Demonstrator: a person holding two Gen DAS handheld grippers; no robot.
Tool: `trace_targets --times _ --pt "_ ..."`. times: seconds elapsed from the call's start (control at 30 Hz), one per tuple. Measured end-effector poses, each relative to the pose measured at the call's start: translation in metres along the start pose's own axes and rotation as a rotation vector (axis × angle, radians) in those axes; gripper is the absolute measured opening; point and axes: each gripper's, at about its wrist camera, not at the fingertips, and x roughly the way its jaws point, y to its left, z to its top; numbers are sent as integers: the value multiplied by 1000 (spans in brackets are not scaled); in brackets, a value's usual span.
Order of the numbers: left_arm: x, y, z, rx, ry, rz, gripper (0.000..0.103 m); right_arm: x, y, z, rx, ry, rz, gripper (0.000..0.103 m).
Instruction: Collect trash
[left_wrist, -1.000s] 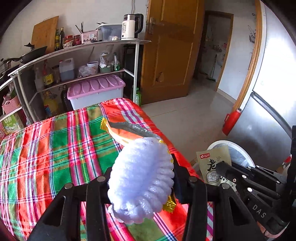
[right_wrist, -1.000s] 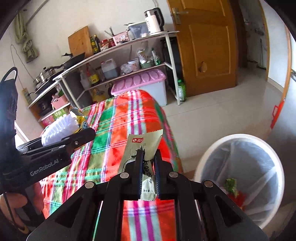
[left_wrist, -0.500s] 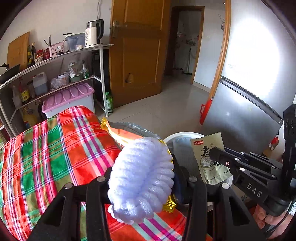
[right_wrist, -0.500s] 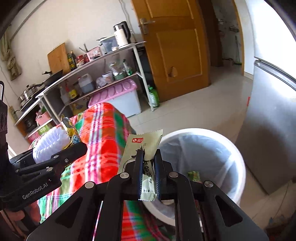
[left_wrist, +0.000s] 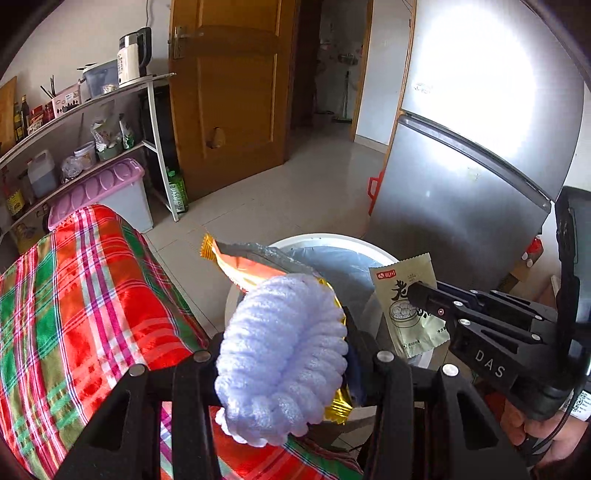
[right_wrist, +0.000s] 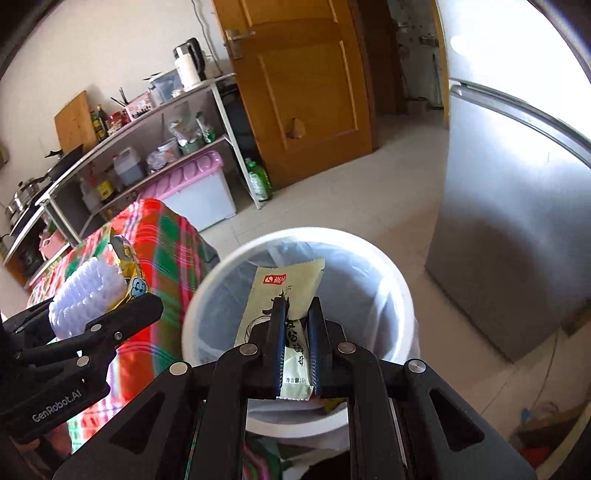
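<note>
While both claws hang over or beside the white bin (right_wrist: 397, 295), the step in hand looks like the drop: carried trash has reached the liner (right_wrist: 354, 295) and only needs letting go. Largest first, the room is a kitchen with a steel fridge (left_wrist: 461, 206) close behind the bin, a wooden door (right_wrist: 306, 92), a metal shelf rack (left_wrist: 92, 122) crowded with bottles and a kettle, and a pale tiled floor (right_wrist: 369, 192). Beside the bin stands a table under a red and green plaid cloth (left_wrist: 74, 295).

My judgement is that the right claw (right_wrist: 295, 332) goes first: it sits squarely above the bin mouth, pinching a pale green snack packet (right_wrist: 284, 295), so spreading its fingers should be enough. The left claw (left_wrist: 291, 354), clamped on a white foam sleeve (left_wrist: 280, 350) and an orange wrapper (left_wrist: 255, 264) together, sits nearer the table edge and probably needs to reach farther over the rim before releasing, lest the light foam fall outside.
</note>
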Motion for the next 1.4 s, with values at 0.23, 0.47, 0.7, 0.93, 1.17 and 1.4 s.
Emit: trace_targets --times 0.23,0.47,0.7,0.93,1.17,1.4 --pt "20 -9 -2 1 44 -5 49 17 -14 -4 4 40 -24 12" --pt "31 -7 -2 -16 66 3 53 37 -17 -8 -9 90 -34 12" --pt "37 -5 -4 -31 83 18 66 44 -17 -10 -13 97 -45 33" --pt "31 -1 -4 -36 66 29 71 36 -16 -10 -11 75 -48 45" --pt "13 4 -7 -42 37 31 73 15 -7 -10 -18 26 -42 45" --pt "-12 13 -12 -62 -12 71 74 -14 7 -13 -35 -35 -51 45"
